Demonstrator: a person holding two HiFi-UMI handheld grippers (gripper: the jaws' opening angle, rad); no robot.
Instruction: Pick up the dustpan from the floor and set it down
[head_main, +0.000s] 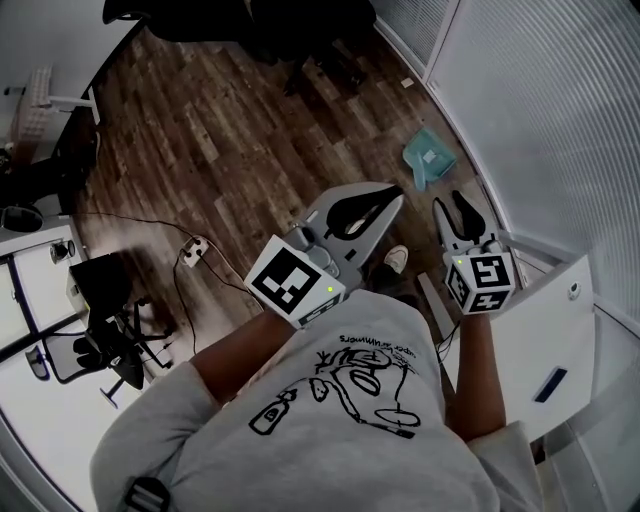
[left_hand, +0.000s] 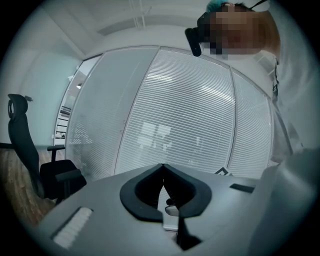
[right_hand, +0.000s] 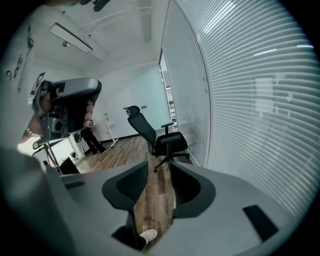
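The left tool (left_hand: 162, 166) is held with its jaws brought together, the dark tips meeting and nothing caught between them. It is pointed roughly level at a glass wall (left_hand: 190, 125) covered by pale blinds. The right tool (right_hand: 159, 170) is held with its jaws apart. Only bare wood floor (right_hand: 152, 200) and the toe of a shoe (right_hand: 148, 235) are seen through the gap, so nothing is gripped. In the head view both tools are carried in front of the person's grey printed shirt (head_main: 330, 420), side by side and well apart from each other, each with its marker cube nearest the body.

The dustpan (head_main: 428, 158) – a small teal one – is found on the floor, right at the floor's edge where the boards meet the blind-covered wall. It lies beyond the tips of the right tool, clearly apart from them, and is touched by neither tool.

Farther out, a black office chair (right_hand: 156, 136) is stood near the same wall edge of the floor, ahead of the right tool. Toward the opposite side of the floor a white power strip (head_main: 193, 250) is laid on the boards with a thin cable (head_main: 120, 218) trailing from it – beside it, dark equipment whose kind cannot be made out.
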